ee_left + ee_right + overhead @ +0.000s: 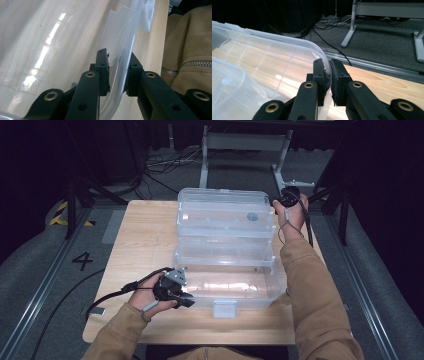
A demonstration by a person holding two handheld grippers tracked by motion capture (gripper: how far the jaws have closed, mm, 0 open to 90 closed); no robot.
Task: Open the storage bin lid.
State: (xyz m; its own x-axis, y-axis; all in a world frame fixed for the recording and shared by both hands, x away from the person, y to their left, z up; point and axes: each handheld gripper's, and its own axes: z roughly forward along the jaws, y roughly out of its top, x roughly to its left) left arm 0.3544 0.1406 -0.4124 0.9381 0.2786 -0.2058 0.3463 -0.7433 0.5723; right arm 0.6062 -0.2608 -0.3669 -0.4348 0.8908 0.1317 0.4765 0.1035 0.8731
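Note:
A clear plastic storage box (pixel 235 292) stands on the wooden table (pixel 145 245), its hinged lid (pixel 225 215) swung up and back. My left gripper (pixel 187 301) is at the box's front left corner. In the left gripper view its jaws (pixel 117 75) straddle the clear rim (pixel 120 50), one pad inside the wall and one outside, both touching the plastic. My right gripper (pixel 277 202) is at the lid's far right corner. In the right gripper view its jaws (pixel 329 75) pinch the lid's rounded corner edge (pixel 322 53).
A white latch (pixel 224 308) hangs at the middle of the box's front wall. Bare table lies to the left of the box. Beyond the far edge are grey floor, loose cables (pixel 165 162) and the legs of a metal frame (pixel 205 165).

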